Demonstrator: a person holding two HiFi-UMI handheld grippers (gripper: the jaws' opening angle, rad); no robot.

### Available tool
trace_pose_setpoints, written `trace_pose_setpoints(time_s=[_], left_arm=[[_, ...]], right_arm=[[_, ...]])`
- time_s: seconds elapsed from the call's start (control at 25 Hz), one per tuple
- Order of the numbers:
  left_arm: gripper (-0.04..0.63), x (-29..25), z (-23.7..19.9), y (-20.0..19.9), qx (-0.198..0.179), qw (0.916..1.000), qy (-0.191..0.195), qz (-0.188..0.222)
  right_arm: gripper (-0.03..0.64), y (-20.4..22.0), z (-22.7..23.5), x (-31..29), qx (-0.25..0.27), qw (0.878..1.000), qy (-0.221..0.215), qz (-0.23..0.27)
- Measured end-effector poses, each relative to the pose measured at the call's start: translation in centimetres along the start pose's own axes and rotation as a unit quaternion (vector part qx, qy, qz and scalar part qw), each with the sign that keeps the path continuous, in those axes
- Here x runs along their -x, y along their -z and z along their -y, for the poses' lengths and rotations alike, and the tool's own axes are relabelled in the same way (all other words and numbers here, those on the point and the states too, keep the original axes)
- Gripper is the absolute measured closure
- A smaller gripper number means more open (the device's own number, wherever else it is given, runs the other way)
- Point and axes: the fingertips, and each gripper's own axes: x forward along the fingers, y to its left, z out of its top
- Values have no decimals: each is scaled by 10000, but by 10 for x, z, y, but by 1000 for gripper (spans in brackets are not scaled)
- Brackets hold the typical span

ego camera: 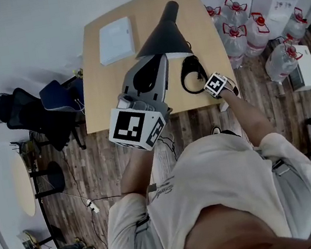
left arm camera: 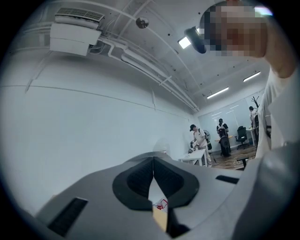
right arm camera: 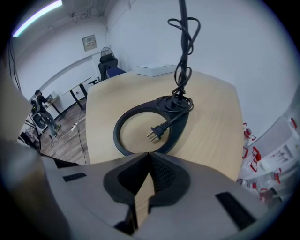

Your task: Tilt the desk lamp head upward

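Black lamp head (ego camera: 161,37) just past closed fingers (left arm camera: 133,183) of left gripper (ego camera: 160,61).

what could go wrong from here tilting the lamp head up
1. The ring base sits near the desk front edge; pushing the lamp head up could slide or tip it.
2. The loose cord hangs tangled over the base, its plug lying free; the right tongs could snag it.

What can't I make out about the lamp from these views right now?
- Right gripper view: the stem runs off the top edge, so the lamp head is cut off.
- Head view: the lamp head covers its own joint to the stem.
- Left gripper view: the left gripper faces wall and ceiling; no lamp.
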Motion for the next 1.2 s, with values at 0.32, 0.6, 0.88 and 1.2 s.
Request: trace_pose_setpoints(time_s=[0.32,0.6,0.88,1.2], left_arm=[[580,22,-5,39,589,9979,169,-225],[580,65,-16,69,701,9961,181,-502],[580,79,-2,103,1239,9891,541,-583],[580,92,25,128,1464,9830,910,-638]], right_arm=[[621,0,-7,11,-560,9951,482,655],[621,10,-49,49,-894,9877,684,1082],[621,-7,-85,138,-1023,9656,1219,2054],[621,-36,-126,229,-963,9313,1566,3145]])
